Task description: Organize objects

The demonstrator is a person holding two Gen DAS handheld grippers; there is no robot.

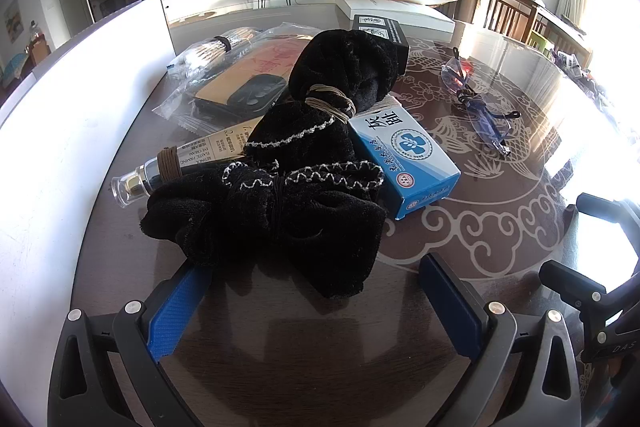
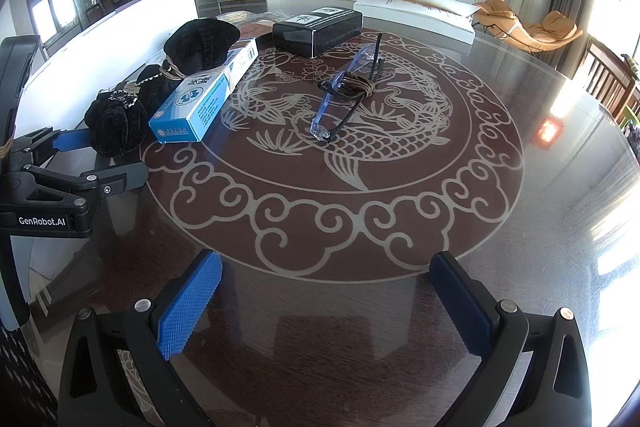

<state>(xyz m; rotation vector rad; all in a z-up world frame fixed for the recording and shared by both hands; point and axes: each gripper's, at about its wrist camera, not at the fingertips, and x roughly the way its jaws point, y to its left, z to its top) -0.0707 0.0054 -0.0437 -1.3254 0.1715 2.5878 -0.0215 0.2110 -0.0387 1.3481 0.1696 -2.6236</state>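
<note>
The left gripper (image 1: 316, 291) stands wide open, holding nothing, its blue pads either side of the near end of a black plush cloth bundle (image 1: 280, 211) (tied with cord) on the dark patterned round table (image 2: 360, 307). The right gripper (image 2: 320, 299) is equally spread over bare tabletop, well short of the blue-tinted folded glasses (image 2: 344, 95).
</note>
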